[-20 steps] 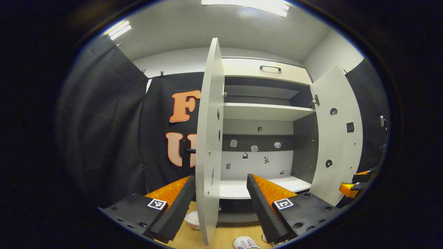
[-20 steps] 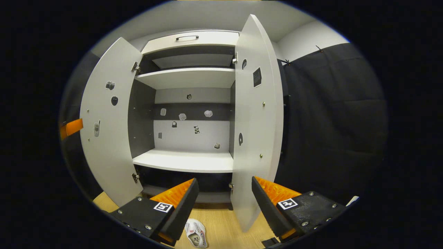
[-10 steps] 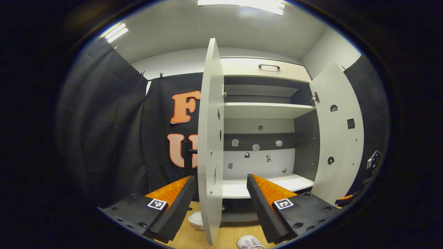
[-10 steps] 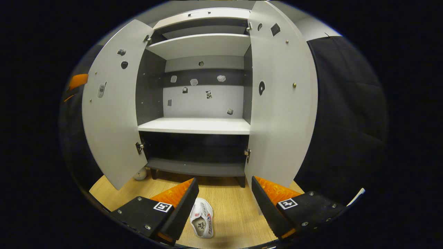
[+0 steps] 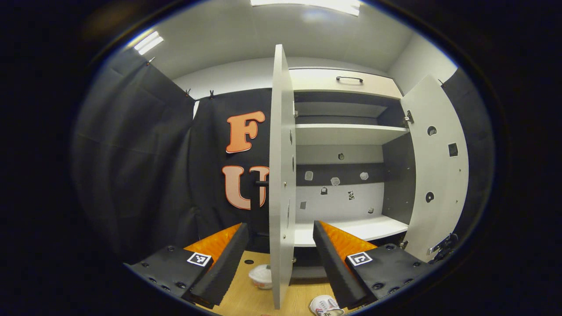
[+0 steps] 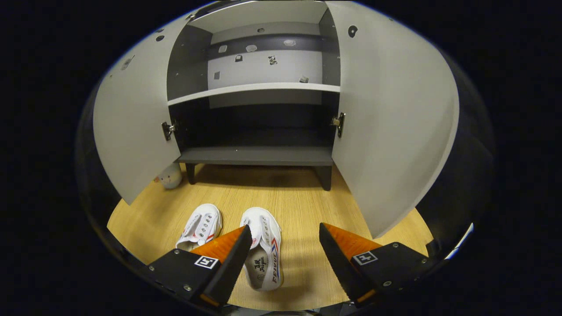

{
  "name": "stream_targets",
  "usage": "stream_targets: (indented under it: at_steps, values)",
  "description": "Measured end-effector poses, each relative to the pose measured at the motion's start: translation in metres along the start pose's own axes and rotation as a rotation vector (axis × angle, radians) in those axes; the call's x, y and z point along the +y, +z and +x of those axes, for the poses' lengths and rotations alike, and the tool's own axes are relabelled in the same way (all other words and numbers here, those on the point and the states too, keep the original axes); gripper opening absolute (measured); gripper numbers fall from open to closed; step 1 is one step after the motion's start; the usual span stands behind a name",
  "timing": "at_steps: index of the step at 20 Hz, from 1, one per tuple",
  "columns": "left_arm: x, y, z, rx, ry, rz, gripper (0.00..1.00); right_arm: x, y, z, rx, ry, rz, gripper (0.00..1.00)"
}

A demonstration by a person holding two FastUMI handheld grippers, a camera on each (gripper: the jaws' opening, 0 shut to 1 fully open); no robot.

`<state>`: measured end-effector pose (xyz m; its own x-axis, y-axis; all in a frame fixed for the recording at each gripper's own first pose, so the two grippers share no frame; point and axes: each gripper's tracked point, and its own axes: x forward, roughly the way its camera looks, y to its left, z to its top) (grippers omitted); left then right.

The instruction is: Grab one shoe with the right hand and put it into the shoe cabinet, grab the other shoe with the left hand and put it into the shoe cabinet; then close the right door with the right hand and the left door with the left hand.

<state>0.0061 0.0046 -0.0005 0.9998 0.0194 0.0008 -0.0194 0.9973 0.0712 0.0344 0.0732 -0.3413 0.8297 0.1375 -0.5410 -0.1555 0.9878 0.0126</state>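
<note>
In the right gripper view, going left to right, the shoe cabinet's point(image 6: 257, 156) left door point(image 6: 131, 131) stands swung wide, with a small pale round object point(image 6: 170, 176) on the wooden floor point(image 6: 298, 197) just under its lower edge. Next comes the dark lower compartment with its white shelf point(image 6: 254, 87) above, then the right door point(image 6: 390, 127), also open. On the floor in front of the cabinet lie two white canvas shoes side by side, toes toward the cabinet: the left shoe point(image 6: 199, 226) and the right shoe point(image 6: 265, 245), which lies just beside the inner edge of the left finger. The right gripper point(image 6: 284, 256) hangs above them with its jaws spread wide, holding nothing. In the left gripper view, the left gripper point(image 5: 280, 259) is likewise spread and empty, its fingers either side of the left door's edge point(image 5: 281, 175) without touching it; a shoe toe point(image 5: 324, 305) peeks in at the bottom edge, on the floor.
</note>
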Motion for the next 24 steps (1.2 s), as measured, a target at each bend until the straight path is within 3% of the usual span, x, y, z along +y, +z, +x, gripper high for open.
stream_targets:
  at_steps: [6, 10, 14, 18, 22, 23, 24]
  values:
    - [0.016, -0.006, -0.001, 0.016, 0.041, 0.019, 0.96, 0.013, -0.052, 0.037, 0.135, 0.030, -0.018, 0.91]
    - [0.021, -0.011, -0.002, 0.028, 0.054, 0.026, 0.96, 0.021, -0.063, 0.049, 0.179, 0.069, -0.019, 0.76]
    - [0.020, -0.017, -0.002, 0.040, 0.051, 0.024, 0.96, 0.025, -0.084, 0.053, 0.247, 0.088, -0.069, 0.59]
    - [0.020, -0.019, -0.002, 0.046, 0.053, 0.026, 0.96, 0.016, -0.090, 0.059, 0.271, 0.077, -0.017, 0.42]
    - [0.015, -0.019, -0.002, 0.046, 0.043, 0.028, 0.96, 0.004, -0.092, 0.072, 0.284, 0.027, 0.021, 0.19]
    - [0.012, -0.019, -0.002, 0.048, 0.038, 0.030, 0.96, 0.001, -0.091, 0.073, 0.283, 0.008, 0.043, 0.07]
    - [0.010, -0.021, -0.002, 0.051, 0.034, 0.031, 0.96, 0.001, -0.086, 0.072, 0.279, 0.004, 0.067, 0.02]
